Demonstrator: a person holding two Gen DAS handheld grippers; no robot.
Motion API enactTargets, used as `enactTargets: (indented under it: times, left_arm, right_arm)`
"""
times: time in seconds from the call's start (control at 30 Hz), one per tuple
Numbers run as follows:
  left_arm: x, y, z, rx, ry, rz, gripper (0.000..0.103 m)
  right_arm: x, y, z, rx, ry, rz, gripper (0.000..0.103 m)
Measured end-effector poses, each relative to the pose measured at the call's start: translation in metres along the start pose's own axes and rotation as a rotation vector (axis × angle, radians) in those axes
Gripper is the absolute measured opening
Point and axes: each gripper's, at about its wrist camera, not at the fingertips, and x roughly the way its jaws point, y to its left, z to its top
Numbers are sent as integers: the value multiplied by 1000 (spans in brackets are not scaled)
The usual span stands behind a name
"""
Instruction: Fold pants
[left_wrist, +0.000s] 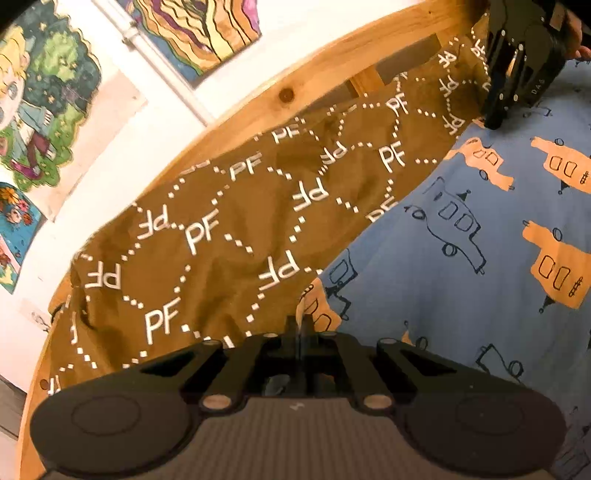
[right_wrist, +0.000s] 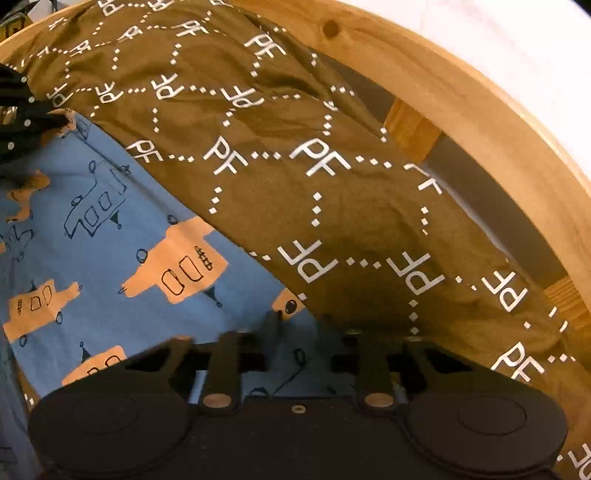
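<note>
Blue pants (left_wrist: 461, 240) printed with orange and outlined vehicles lie flat on a brown bedcover (left_wrist: 221, 240) marked "PF". My left gripper (left_wrist: 299, 325) is shut, its tips pinching the pants' edge where it meets the brown cover. At the far end of the same edge my right gripper (left_wrist: 495, 123) points down onto the fabric. In the right wrist view the right gripper (right_wrist: 299, 323) has its fingers (right_wrist: 271, 325) apart, with blue pants (right_wrist: 110, 240) cloth lying between them. The left gripper (right_wrist: 55, 120) shows at that view's left edge.
A curved wooden bed frame (left_wrist: 332, 59) runs behind the brown cover (right_wrist: 295, 166), with dark gaps between its slats (right_wrist: 410, 129). Beyond it is a white wall with colourful posters (left_wrist: 48, 92). A person's hand (left_wrist: 576, 33) holds the right gripper.
</note>
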Motion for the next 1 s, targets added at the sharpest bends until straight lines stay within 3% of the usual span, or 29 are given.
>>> enactTargets:
  times: [0.13, 0.27, 0.37, 0.47, 0.57, 0.63, 0.7, 0.8, 1.0]
  left_arm:
    - [-13, -1, -7, -3, -79, 40, 0]
    - [-29, -1, -22, -2, -160, 73, 0]
    - [-51, -4, -36, 27, -228, 67, 0]
    - [-72, -16, -55, 108, -275, 37, 0]
    - [-77, -32, -67, 180, -261, 43, 0]
    - [-75, -36, -68, 170, -243, 55, 0]
    - [-77, -39, -67, 178, -237, 67, 0]
    - [-82, -45, -68, 207, -242, 82, 0]
    - [-81, -47, -69, 217, -237, 88, 0]
  right_arm:
    - [-25, 17, -14, -60, -117, -83, 2]
    - [-65, 33, -40, -20, -286, -190, 0]
    - [-95, 68, -69, -87, -367, -289, 0]
    - [-110, 98, -97, -156, -375, -328, 0]
    - [-105, 119, -115, -226, -345, -341, 0]
    - [-97, 113, -110, -213, -342, -343, 11]
    - [-93, 102, -97, -199, -361, -305, 38]
    - [-97, 98, -82, -327, -341, -300, 49]
    - [-93, 114, -69, -574, -220, -136, 50]
